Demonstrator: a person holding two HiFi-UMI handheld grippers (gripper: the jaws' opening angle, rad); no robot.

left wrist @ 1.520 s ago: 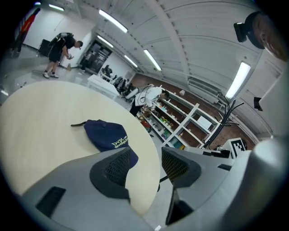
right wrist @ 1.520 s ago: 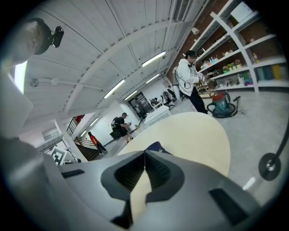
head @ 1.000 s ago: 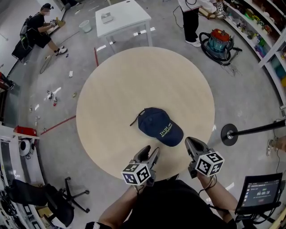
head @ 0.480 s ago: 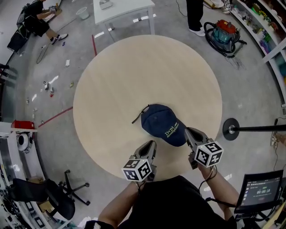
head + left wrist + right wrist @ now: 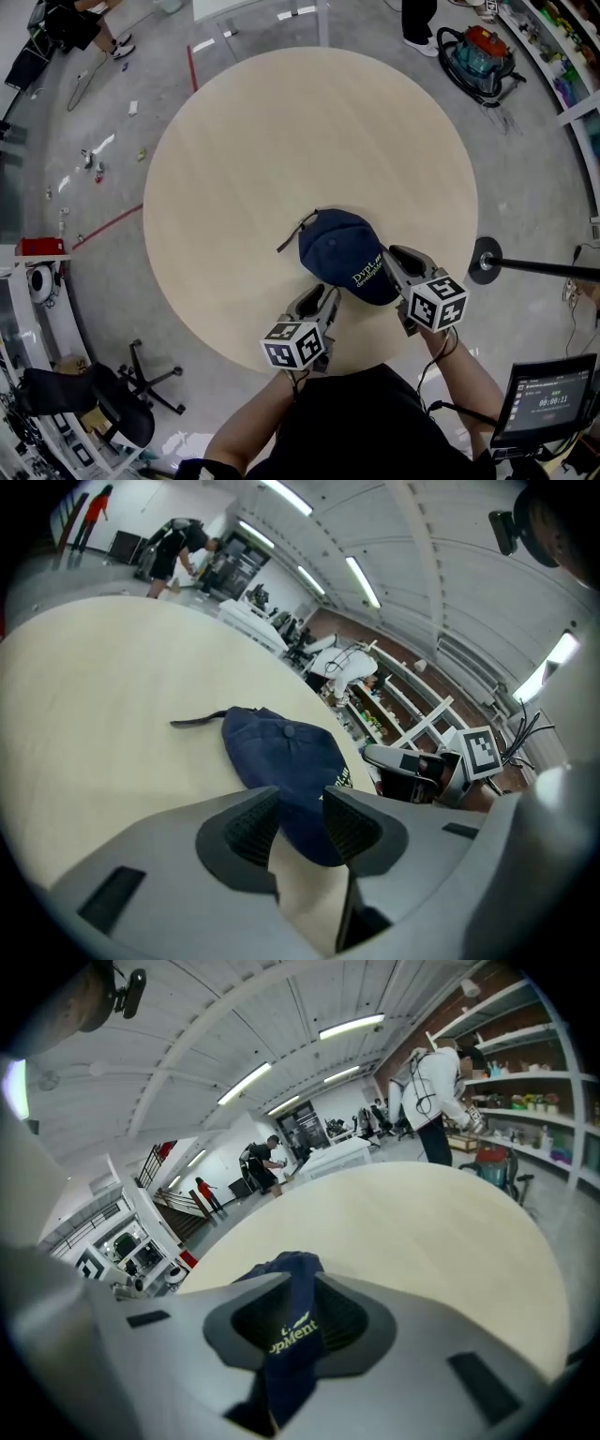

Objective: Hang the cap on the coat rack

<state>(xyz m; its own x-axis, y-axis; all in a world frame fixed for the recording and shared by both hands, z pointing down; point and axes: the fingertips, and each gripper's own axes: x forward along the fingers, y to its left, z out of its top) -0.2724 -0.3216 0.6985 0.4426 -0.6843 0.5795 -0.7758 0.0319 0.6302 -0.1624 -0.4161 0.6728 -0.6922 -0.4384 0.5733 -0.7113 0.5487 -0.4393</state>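
Note:
A navy cap [image 5: 339, 264] with pale lettering lies on the round wooden table [image 5: 281, 141], its brim toward me. My right gripper [image 5: 394, 260] is at the brim. In the right gripper view the brim [image 5: 292, 1321] runs between the pads, and the right gripper [image 5: 298, 1288] is shut on it. My left gripper [image 5: 323, 298] hovers just left of the brim. Its jaws have just been opening and stand apart with nothing between them. In the left gripper view the cap [image 5: 281, 752] lies just beyond the left gripper [image 5: 302, 808]. The coat rack's black base [image 5: 485, 261] and pole stand on the floor to the right.
The table's near edge is right under my hands. A red and teal vacuum cleaner [image 5: 483, 52] sits at the far right. A monitor [image 5: 548, 398] stands at the lower right and an office chair [image 5: 94, 412] at the lower left. A person's legs [image 5: 419, 19] show beyond the table.
Both grippers have moved forward and down toward the cap. The right one now has the brim between its jaws. The cap itself has stayed in place on the table.

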